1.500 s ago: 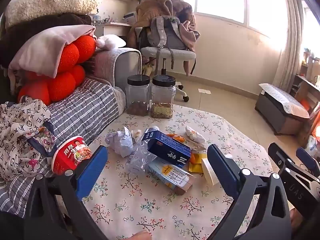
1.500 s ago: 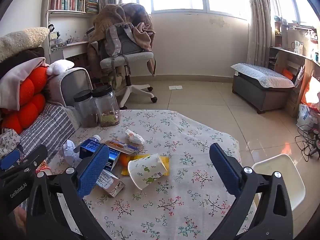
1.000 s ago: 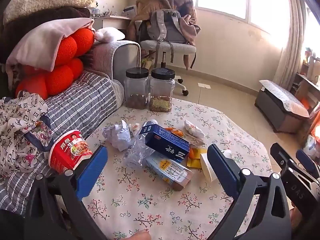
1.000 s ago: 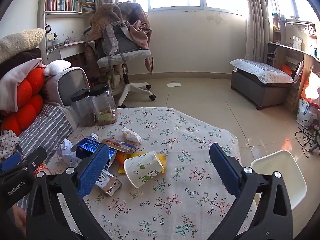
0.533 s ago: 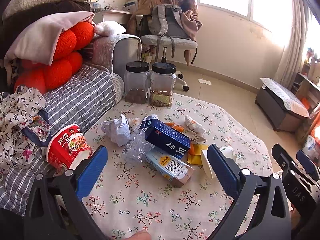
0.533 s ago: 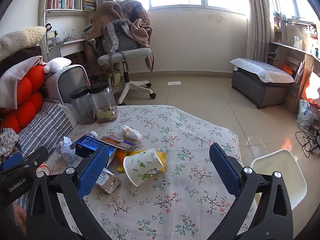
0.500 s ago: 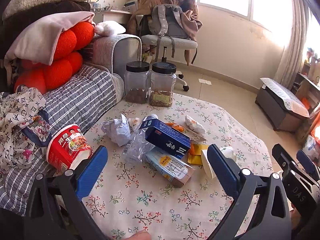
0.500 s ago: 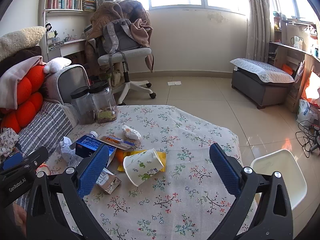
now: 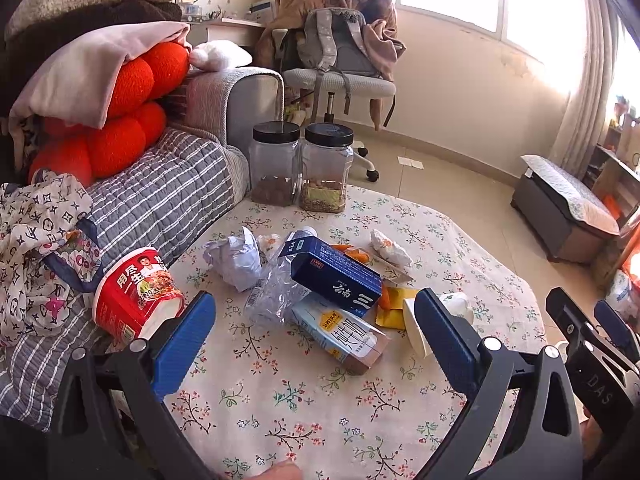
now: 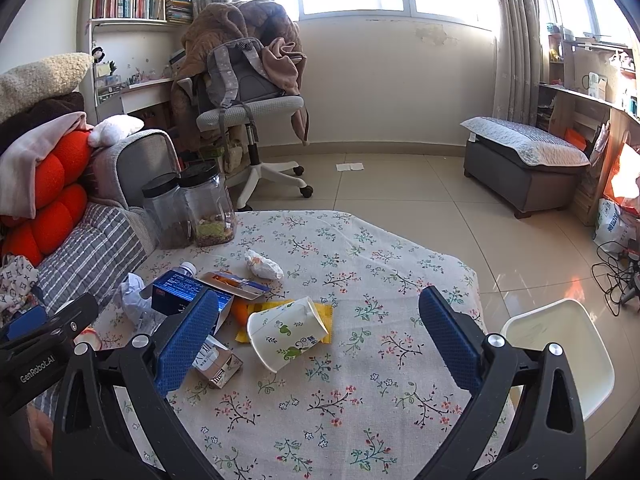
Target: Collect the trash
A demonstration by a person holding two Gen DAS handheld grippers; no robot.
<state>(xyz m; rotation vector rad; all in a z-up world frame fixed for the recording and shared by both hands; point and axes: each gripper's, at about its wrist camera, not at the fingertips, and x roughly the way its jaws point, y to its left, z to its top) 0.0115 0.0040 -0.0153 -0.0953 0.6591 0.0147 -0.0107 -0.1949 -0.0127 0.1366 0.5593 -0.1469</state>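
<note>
left wrist view | left claw (image 9: 314, 334) hanging wide apart, gripping nothing | trash sitting mid-desk (image 9: 304, 412): red noodle cup (image 9: 134, 292), crumpled paper (image 9: 236, 256), blue box (image 9: 336, 276), paper cup (image 10: 286, 332) | right claw (image 10: 316, 330) also gaping, empty | white bin (image 10: 560, 344) waiting off the desk's right edge, probably for drops
</note>
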